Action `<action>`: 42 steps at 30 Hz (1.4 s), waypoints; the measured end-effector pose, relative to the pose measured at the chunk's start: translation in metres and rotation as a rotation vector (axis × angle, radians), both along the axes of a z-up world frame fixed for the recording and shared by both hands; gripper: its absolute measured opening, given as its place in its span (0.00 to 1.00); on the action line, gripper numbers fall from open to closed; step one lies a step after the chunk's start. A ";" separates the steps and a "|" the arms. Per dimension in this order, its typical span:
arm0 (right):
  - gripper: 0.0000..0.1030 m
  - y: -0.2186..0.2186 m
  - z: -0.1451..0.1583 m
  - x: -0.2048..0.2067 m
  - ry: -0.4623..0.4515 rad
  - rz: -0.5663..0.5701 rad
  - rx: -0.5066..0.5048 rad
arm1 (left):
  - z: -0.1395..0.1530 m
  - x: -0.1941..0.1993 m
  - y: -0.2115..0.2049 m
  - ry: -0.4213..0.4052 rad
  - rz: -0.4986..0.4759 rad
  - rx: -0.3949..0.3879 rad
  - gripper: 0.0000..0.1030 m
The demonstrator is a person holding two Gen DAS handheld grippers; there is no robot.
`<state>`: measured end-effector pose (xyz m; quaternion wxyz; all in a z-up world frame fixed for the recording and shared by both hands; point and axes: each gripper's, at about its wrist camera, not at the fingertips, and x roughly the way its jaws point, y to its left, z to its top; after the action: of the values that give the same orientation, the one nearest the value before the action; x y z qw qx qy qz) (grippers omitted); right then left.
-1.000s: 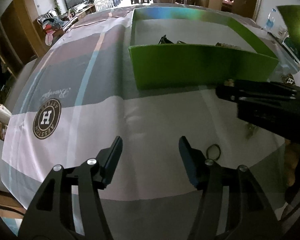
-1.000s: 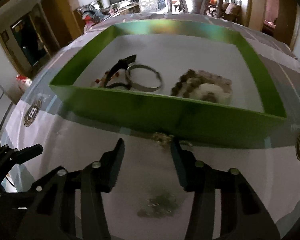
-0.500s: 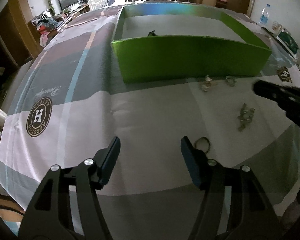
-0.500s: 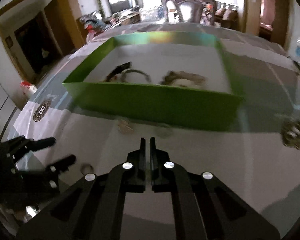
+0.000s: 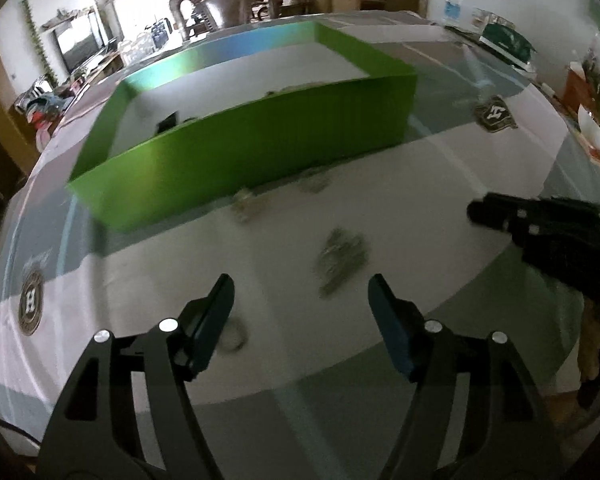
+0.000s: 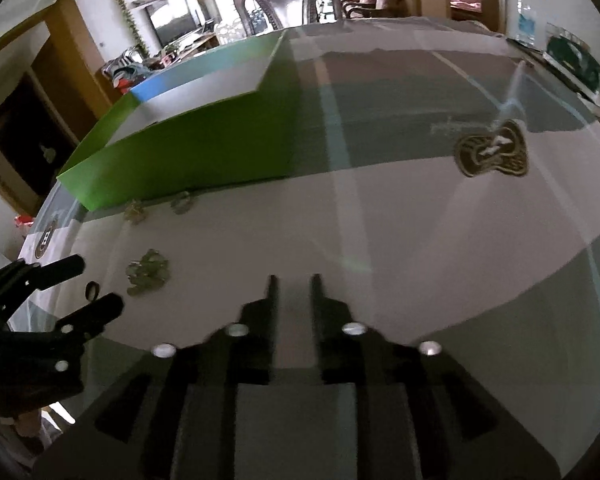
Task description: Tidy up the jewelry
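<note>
The left gripper point(image 5: 300, 300) stood wide apart w/ nothing between; its jaws had just been opening. The metal cluster point(image 5: 342, 254) lay just ahead on the cloth point(image 5: 440, 208), a small ring point(image 5: 232, 336) near the left finger. Best, I judged, to come down straddling one piece and close slowly. The right gripper point(image 6: 292, 284) was a bit apart, empty, just reopened. Only the left view showed inside the green box point(image 5: 240, 152); the right view showed two small pieces point(image 6: 134, 211) beside its wall.
</note>
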<state>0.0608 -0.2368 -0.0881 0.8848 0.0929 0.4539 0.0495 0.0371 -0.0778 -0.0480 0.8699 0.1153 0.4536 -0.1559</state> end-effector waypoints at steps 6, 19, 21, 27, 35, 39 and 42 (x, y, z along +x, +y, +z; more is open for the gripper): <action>0.42 -0.005 0.000 -0.006 -0.013 -0.008 -0.003 | -0.009 0.019 -0.008 0.029 0.013 -0.013 0.33; 0.42 0.029 0.001 0.001 -0.009 0.068 -0.020 | 0.024 0.024 0.096 -0.020 0.229 -0.093 0.05; 0.42 0.042 0.003 0.006 -0.012 0.097 -0.026 | 0.020 0.025 0.110 -0.003 0.259 -0.097 0.05; 0.42 0.085 0.010 0.025 -0.026 0.173 -0.012 | 0.005 0.026 0.133 0.033 0.304 -0.099 0.09; 0.42 0.152 0.005 0.046 -0.001 0.343 -0.047 | -0.002 0.021 0.143 0.037 0.329 -0.083 0.29; 0.28 0.154 0.000 0.049 0.011 0.351 -0.049 | -0.005 0.022 0.137 0.038 0.317 -0.078 0.29; 0.28 0.136 0.003 0.043 0.000 0.308 -0.046 | -0.005 0.022 0.128 0.033 0.297 -0.072 0.34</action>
<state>0.1040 -0.1008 -0.0855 0.8688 0.0020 0.4635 0.1743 0.0594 0.0502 -0.0529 0.8793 0.0131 0.4741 -0.0434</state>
